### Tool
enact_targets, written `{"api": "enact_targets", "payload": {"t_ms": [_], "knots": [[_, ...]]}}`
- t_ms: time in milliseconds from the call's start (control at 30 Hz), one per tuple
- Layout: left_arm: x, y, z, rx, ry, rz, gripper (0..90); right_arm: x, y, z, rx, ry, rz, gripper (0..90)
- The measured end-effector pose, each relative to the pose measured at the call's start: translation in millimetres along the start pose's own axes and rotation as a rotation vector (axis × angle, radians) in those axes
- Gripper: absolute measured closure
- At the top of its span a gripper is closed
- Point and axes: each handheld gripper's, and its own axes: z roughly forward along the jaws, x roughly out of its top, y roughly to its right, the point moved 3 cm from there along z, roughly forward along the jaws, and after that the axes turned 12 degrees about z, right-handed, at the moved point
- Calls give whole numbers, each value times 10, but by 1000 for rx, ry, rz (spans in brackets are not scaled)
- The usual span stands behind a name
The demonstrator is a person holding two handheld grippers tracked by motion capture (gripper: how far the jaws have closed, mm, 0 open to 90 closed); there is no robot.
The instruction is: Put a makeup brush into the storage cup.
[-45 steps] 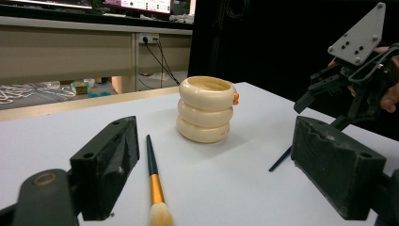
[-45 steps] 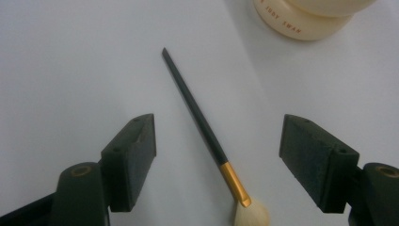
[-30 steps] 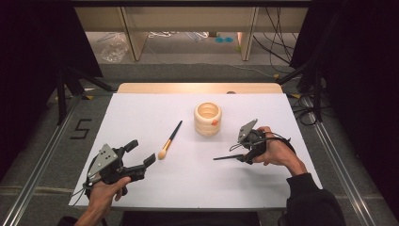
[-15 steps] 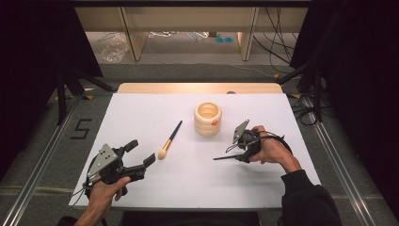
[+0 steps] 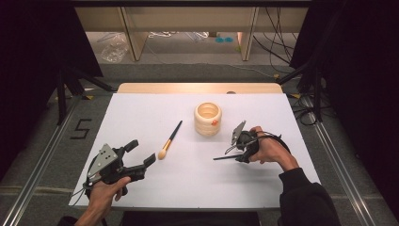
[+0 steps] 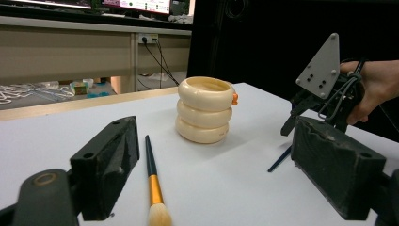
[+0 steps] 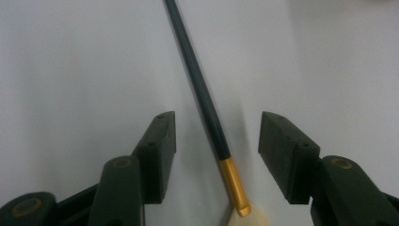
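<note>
1. Right gripper [image 7: 217, 141] hangs over the right brush [image 7: 197, 84], a slim make-up brush with a dark handle, a gold metal ferrule and pale bristles. Its jaws have just been closing, but they are not clenched: the brush lies between them with white surface showing on both sides, and no pad touches it.
2. In the high view this brush lies right of the centre. Its dark handle sticks out to the left from under the gripper, while the bristle end is hidden by the gripper.
3. Left gripper [image 5: 142, 151] rests at the lower left of the high view, released, with its jaws wide apart and nothing grasped.
4. Just beside its jaw tip is the pale head of the left brush [image 5: 169, 140], a second brush of the same kind. It lies flat, and its handle points to the upper right.
5. A cream holder [image 5: 208, 118], made of three stacked rings with a small orange piece on its side, stands upright above the centre. It is apart from both brushes and from the right gripper.
6. All of this lies on a white table sheet [image 5: 141, 108]. The left gripper is near the lower left corner, while the right gripper is well inside the right edge.
7. Open white room lies between the two grippers at the lower centre, and also along the upper left of the sheet.
</note>
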Motion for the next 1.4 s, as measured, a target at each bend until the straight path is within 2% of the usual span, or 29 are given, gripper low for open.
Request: {"api": "enact_targets", "payload": {"t_ms": [533,633,1033,1400], "knots": [[1,0,1,-1,0,-1,158,14,42,67,16,-45,-4,620],[1,-1,-2,0,0,-1,158,41,39,73,34,-59,-12,639],[2,0,-2,1,0,-3,158,54,55,97,74,-92,20,710],[4,0,-4,3,4,-7,158,74,33,105,88,-117,22,805]]}}
